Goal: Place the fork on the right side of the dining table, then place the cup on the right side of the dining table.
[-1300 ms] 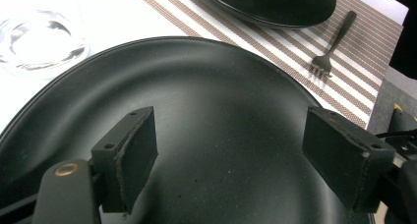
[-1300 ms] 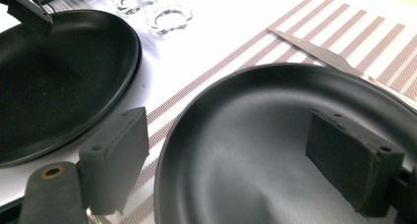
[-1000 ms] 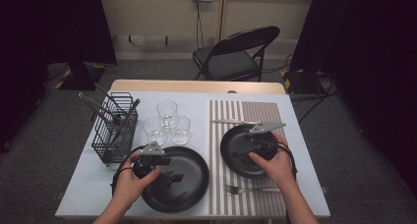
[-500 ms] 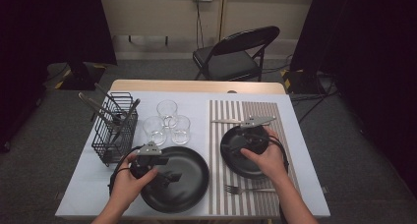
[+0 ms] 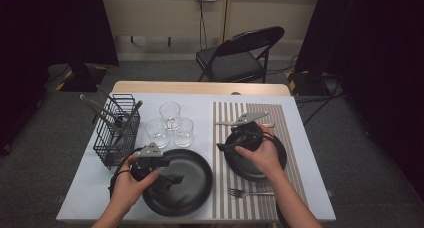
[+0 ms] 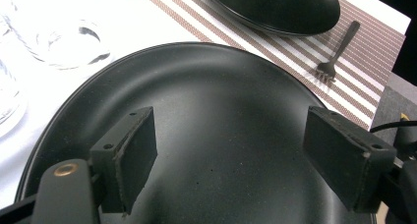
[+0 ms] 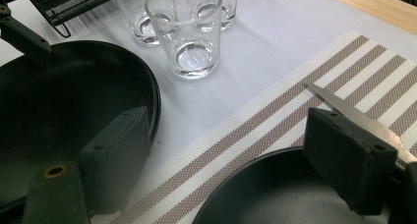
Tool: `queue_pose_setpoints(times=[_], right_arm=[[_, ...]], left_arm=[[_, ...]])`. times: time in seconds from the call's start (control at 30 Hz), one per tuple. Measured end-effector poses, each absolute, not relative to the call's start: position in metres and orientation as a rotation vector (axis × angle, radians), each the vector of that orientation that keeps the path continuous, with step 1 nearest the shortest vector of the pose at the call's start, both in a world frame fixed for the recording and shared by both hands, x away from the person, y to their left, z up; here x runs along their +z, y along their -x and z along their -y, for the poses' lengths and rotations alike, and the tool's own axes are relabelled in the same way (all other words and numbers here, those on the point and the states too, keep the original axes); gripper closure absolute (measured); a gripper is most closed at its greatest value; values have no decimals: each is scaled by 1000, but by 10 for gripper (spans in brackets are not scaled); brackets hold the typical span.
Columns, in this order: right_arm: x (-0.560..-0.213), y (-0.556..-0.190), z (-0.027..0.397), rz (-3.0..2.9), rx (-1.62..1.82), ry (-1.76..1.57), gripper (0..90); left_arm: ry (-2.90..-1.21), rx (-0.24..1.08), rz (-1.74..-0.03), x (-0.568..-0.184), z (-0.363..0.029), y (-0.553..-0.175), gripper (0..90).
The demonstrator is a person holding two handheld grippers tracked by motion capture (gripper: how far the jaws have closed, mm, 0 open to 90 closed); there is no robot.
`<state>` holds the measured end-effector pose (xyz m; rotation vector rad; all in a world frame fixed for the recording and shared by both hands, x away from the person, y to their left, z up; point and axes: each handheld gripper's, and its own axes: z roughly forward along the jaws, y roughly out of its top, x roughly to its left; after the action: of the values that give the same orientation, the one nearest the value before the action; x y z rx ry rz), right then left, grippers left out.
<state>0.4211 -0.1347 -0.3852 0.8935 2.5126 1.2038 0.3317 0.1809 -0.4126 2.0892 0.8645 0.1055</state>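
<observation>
Left hand-held gripper [image 5: 172, 178] hangs low over the big black plate [image 5: 192, 185] at the near left of the bench [image 5: 300, 123], jaws spread wide, nothing between them; in the left gripper view its two black pads [image 6: 128, 157] stand well apart above the plate's matte inside, whether touching it I cannot tell. Left hand [image 5: 127, 180] wraps the body from the near edge. Right hand-held gripper [image 5: 222, 147] sits over the left rim of the smaller black bowl [image 5: 272, 163], jaws likewise wide and empty, pointing toward the glasses; right hand [image 5: 262, 155] rests above the bowl. Bowl lies on the striped placemat [image 5: 292, 133], right half of the bench. Right gripper view: bowl rim [image 7: 255, 184] low in frame, a knife [image 7: 344, 111] lying on the mat just beyond it, blade partly hidden by the right-side jaw. Fork [image 5: 247, 192] on the mat at the near edge, between plate and bowl, tines toward the plate. Three clear glasses [image 5: 170, 123] clustered just beyond the plate, upright, close together; the nearest glass [image 7: 189, 30] stands on the white cloth. Black wire basket [image 5: 117, 130] at far left holds utensils leaning out. Folding chair [image 5: 240, 55] stands beyond the bench.
</observation>
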Motion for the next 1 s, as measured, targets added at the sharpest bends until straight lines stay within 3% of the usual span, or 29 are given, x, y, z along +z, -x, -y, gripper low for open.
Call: queue_pose_setpoints(times=[1.0], right_arm=[[-376,-450,96,-2556,1142,-865,174]], left_arm=[[-2080,105,-881,-415,-186,-330,202]])
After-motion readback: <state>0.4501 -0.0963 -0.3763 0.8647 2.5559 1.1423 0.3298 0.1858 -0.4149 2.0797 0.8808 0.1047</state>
